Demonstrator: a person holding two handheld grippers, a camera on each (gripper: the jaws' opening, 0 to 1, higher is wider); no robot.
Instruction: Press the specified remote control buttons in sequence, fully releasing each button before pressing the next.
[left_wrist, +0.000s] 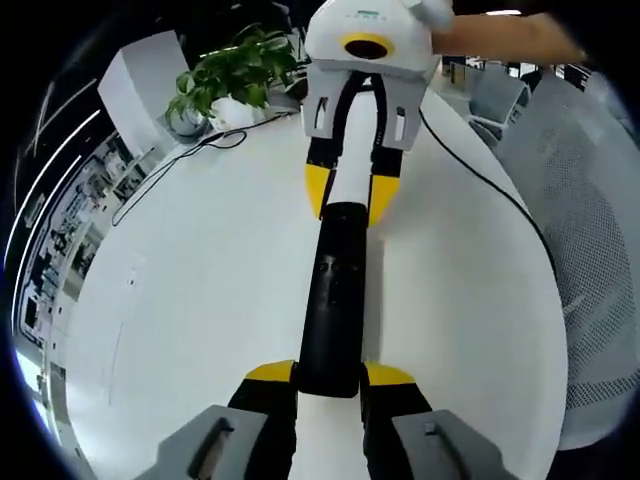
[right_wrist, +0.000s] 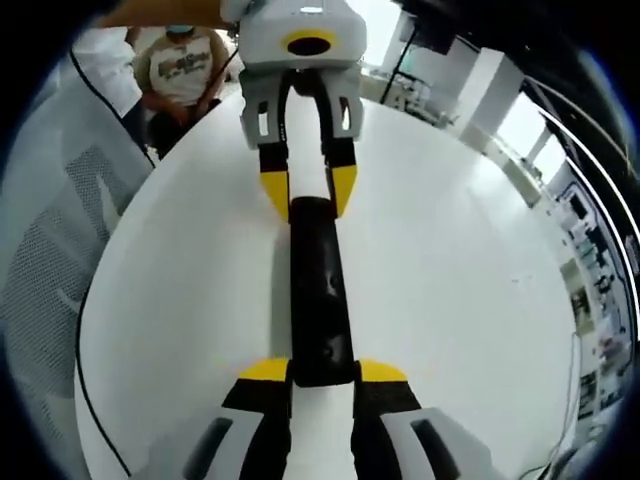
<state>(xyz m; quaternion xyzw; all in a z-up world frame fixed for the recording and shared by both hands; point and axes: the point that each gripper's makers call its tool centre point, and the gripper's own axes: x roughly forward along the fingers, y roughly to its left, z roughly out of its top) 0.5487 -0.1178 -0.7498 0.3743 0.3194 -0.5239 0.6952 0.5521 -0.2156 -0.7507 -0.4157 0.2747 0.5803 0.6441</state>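
A long black remote control (left_wrist: 332, 300) lies lengthwise on the white table (left_wrist: 190, 300), with small buttons showing on its top face. In the left gripper view, my left gripper (left_wrist: 330, 373) has its yellow-tipped jaws closed against the sides of the remote's near end. Facing it, my right gripper (left_wrist: 349, 192) clasps the far end. The right gripper view mirrors this: the right gripper (right_wrist: 323, 371) holds one end of the remote (right_wrist: 318, 290) and the left gripper (right_wrist: 309, 188) holds the other.
A potted green plant (left_wrist: 235, 75) stands at the table's far edge, with a black cable (left_wrist: 170, 165) trailing from it. Another cable (left_wrist: 480, 170) runs along the table's edge beside a grey mesh chair (left_wrist: 590, 230). A person (right_wrist: 185, 70) sits beyond the table.
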